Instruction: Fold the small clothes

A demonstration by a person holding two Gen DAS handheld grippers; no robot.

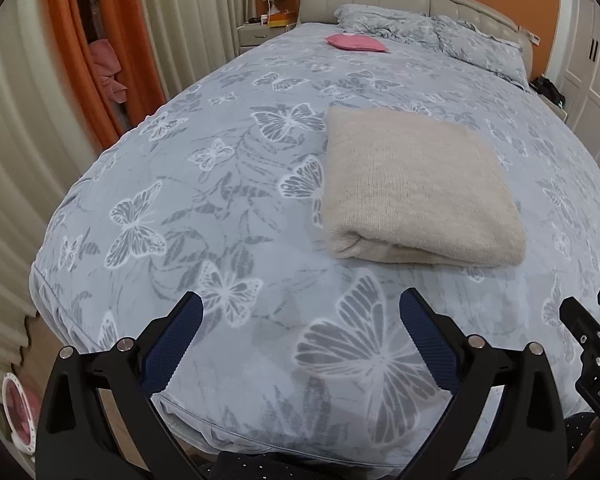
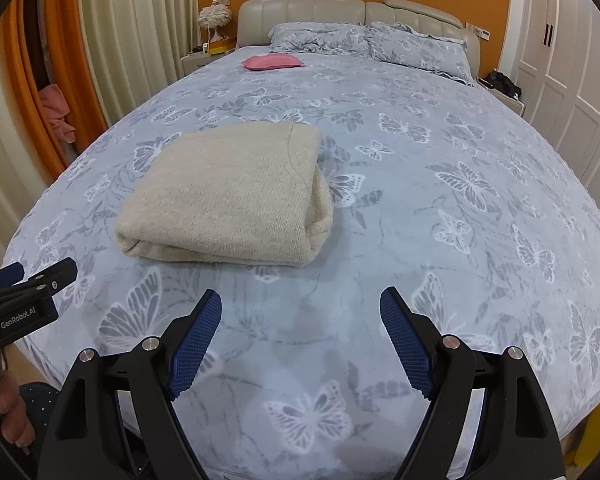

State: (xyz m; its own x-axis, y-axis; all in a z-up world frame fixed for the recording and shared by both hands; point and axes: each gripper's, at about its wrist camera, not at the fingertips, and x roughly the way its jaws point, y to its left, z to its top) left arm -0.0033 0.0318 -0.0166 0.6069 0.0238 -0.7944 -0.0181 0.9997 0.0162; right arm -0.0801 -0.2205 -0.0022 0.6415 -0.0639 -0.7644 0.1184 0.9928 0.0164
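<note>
One wide bed under a grey-blue butterfly-print cover fills both views, with two matching pillows at the padded headboard. One beige knitted garment, folded into a thick rectangle, lies on the cover near the foot end, just beyond both grippers. One small pink cushion sits well apart, near the pillows. The left gripper and right gripper hover with fingers spread wide, holding nothing. A careless nudge at the loose front fold could likely spring the bundle open.
</note>
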